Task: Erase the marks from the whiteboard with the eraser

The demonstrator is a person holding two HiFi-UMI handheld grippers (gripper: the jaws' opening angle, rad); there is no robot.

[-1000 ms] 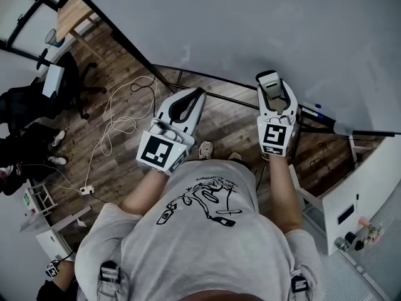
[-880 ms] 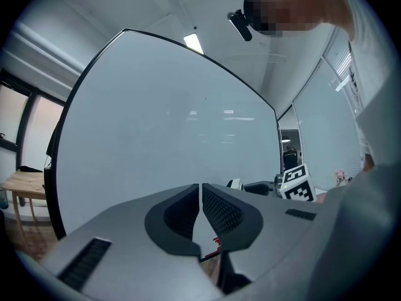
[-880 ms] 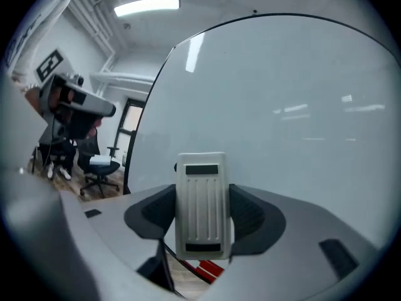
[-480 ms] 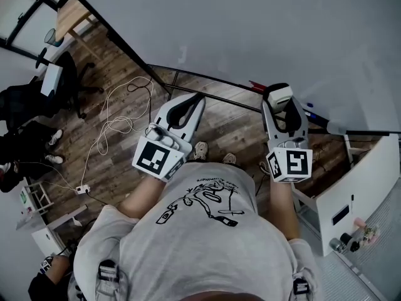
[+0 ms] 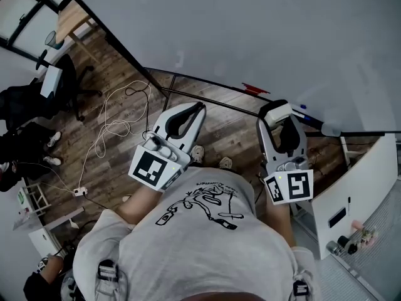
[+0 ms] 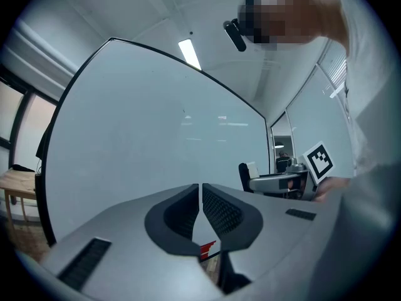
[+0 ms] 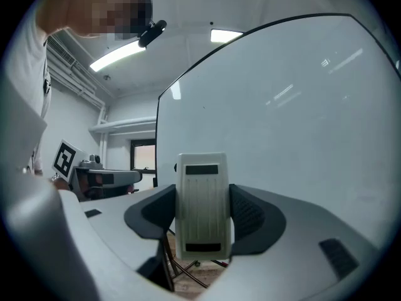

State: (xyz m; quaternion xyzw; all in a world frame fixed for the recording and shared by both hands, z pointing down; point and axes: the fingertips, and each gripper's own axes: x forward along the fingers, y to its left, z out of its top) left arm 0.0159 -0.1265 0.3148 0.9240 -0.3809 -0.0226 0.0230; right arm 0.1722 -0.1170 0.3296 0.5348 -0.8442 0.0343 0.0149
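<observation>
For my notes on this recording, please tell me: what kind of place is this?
Probably an office or workroom: a large whiteboard on a stand, a black office chair near a wooden desk, and a wood-plank floor.

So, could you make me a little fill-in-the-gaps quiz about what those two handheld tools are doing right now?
The right tool is shut on the ___.
The left tool has its jaws ___, with nothing between them.
Both tools face a large ___.
The floor is laid with ___ planks.
Missing words: eraser; shut; whiteboard; wooden.
</observation>
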